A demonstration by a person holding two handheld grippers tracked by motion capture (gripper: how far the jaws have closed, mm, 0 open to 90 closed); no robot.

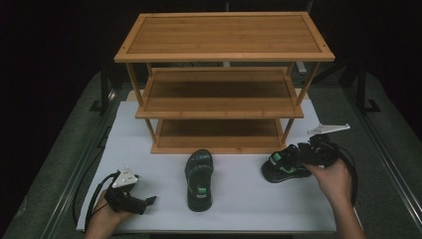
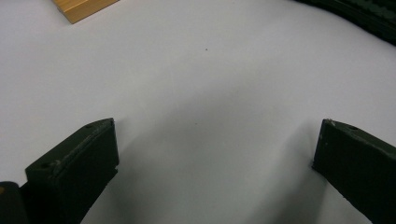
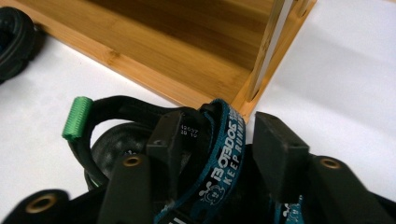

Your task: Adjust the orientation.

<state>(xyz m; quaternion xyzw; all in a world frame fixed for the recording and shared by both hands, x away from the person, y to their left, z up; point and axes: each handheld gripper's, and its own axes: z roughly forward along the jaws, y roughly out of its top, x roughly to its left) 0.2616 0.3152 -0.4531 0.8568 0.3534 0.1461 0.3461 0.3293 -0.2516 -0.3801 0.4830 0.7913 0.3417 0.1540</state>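
High view. A three-tier wooden rack stands at the far middle of a white board on the table. Two black sandals lie in front of it. The first sandal sits at about 6 o'clock from the rack's bottom shelf, lengthwise, toe end toward the rack, a green patch near its heel. The second sandal lies at 4 o'clock from the rack, just off its front right post, turned crosswise. The right gripper is at this sandal's right end, with the right hand behind it at 5 o'clock (grey plate sticking up beyond). The left gripper rests low at 7 o'clock on the board, well apart from both sandals, with the left hand at the board's near edge.

Left gripper view. Both black jaws stand wide apart over bare white board, nothing between them. A corner of the rack shows at 11 o'clock, and a dark ribbed edge at 1 o'clock.

Right gripper view. The jaws reach into the second sandal. Between them runs a blue printed strap; the left jaw lies against it, while a gap shows before the right jaw (not clamped yet). A green pull loop stands at 9 o'clock. The rack's bottom shelf and post lie just beyond; the first sandal shows at 10 o'clock.
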